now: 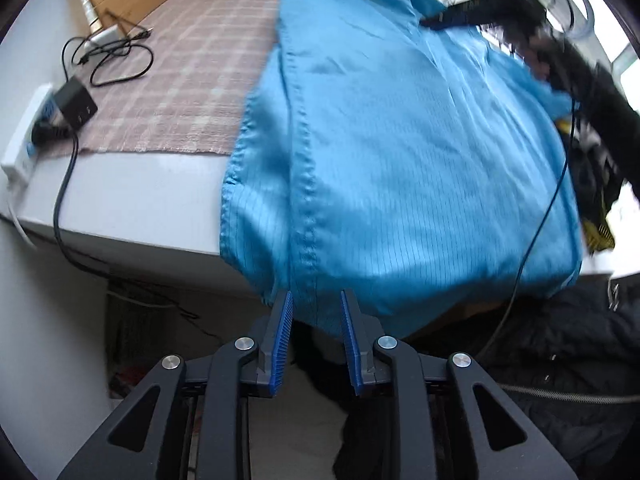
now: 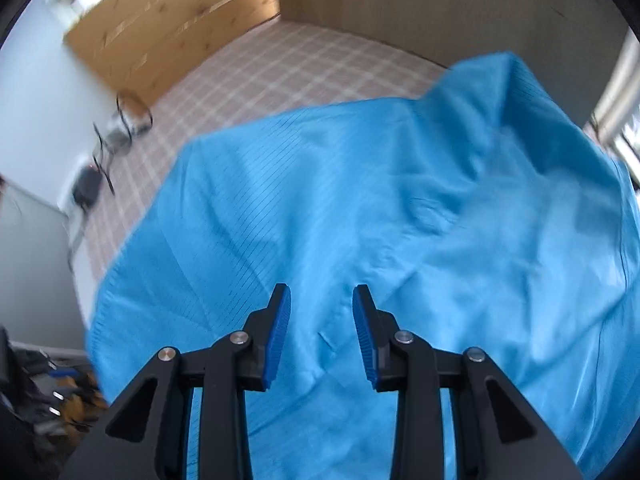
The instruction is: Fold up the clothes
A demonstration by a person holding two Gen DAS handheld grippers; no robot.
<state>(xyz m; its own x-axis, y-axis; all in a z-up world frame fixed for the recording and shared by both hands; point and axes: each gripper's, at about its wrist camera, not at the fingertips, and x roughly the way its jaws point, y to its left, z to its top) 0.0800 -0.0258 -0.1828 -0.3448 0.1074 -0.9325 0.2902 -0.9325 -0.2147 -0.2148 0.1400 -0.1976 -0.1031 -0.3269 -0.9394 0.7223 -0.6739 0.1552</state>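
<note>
Left wrist view: your left gripper (image 1: 316, 300) sits at bottom centre, its ribbed blue pads (image 1: 280, 344) a narrow gap apart w/ nothing pinched between them. The tips hang just below the hem of the blue garment (image 1: 400, 152), which droops over the near edge of the bed (image 1: 132, 196). The garment fills the middle and right of the frame — a stitched seam runs from upper centre down toward the pads, and the fabric shows fine dark pinstripes. At upper right your right gripper (image 1: 452, 16) reaches in over the far end of the cloth, blurred. A pink checked sheet (image 1: 192, 80) covers the bed at upper left. At far left a white power strip (image 1: 28, 136) holds a black adapter (image 1: 76, 100), its black cable (image 1: 120, 56) looped on the sheet. Dark clothing (image 1: 568, 360) lies at lower right.

Right wrist view: your right gripper (image 2: 322, 300) is at bottom centre, blue pads (image 2: 276, 336) a narrow gap apart, empty, pointing down over the blue garment (image 2: 400, 200), which fills most of the frame in soft creases. Can't tell if the tips touch the cloth. The checked sheet (image 2: 280, 72) shows at upper centre, a wooden board (image 2: 172, 20) at upper left — the adapter and cable (image 2: 100, 160) are blurred at mid left.
</note>
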